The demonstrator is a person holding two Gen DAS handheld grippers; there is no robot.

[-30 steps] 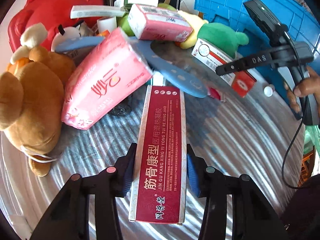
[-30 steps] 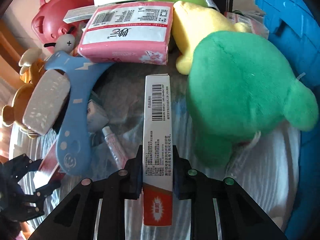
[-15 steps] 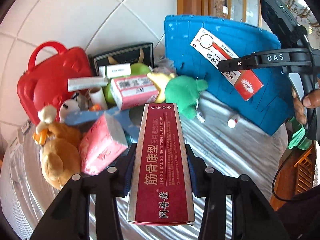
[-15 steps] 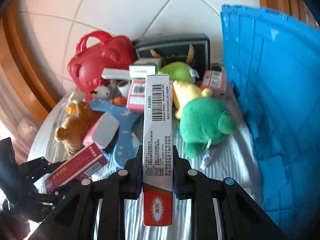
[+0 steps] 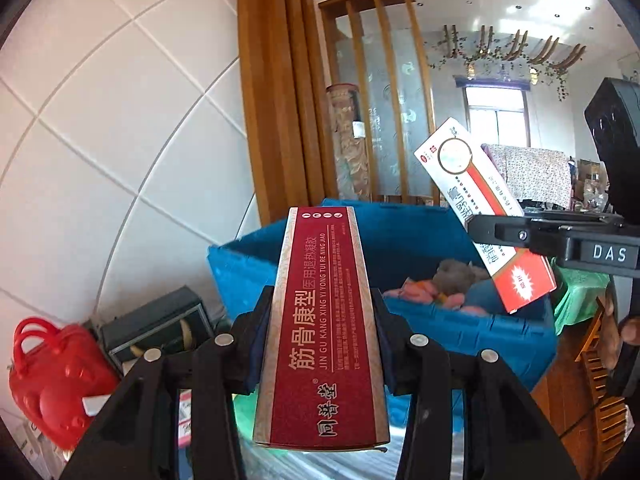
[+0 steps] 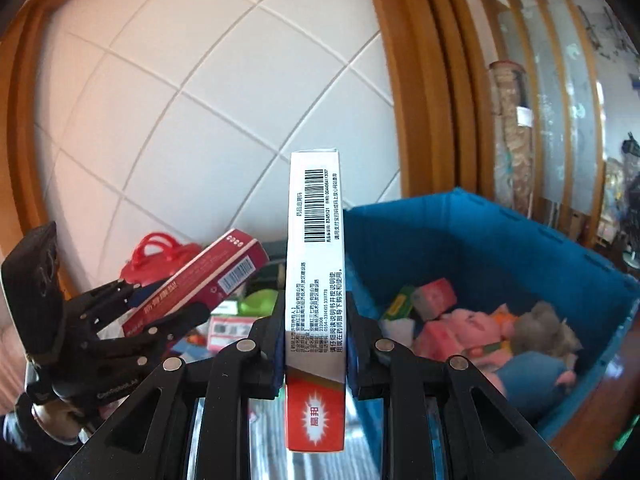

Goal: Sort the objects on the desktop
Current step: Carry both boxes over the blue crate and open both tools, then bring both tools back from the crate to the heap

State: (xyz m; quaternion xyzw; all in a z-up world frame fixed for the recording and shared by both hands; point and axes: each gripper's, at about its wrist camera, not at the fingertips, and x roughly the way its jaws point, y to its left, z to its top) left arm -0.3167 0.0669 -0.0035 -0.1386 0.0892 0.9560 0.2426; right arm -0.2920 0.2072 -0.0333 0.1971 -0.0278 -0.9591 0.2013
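Observation:
My left gripper (image 5: 320,312) is shut on a long dark red medicine box (image 5: 322,328), held up in front of the blue crate (image 5: 460,332). My right gripper (image 6: 314,320) is shut on a narrow white and red medicine box (image 6: 315,280), edge up, with its barcode facing me. In the left wrist view the white and red box (image 5: 484,216) hangs tilted over the crate's right side. In the right wrist view the red box (image 6: 196,284) sits in the left gripper at the left. The crate (image 6: 500,248) holds pink packs and soft toys.
A red toy case (image 5: 56,376) and a dark framed box (image 5: 152,328) stand by the white tiled wall (image 5: 100,160) at lower left. A wooden pillar (image 5: 276,92) and slatted screen rise behind the crate. A hand (image 5: 624,340) grips the right handle.
Both grippers rose from the cluttered tabletop with their boxes and tipped up toward level. The pile of toys and packs dropped out of view; the blue crate's open top now shows.

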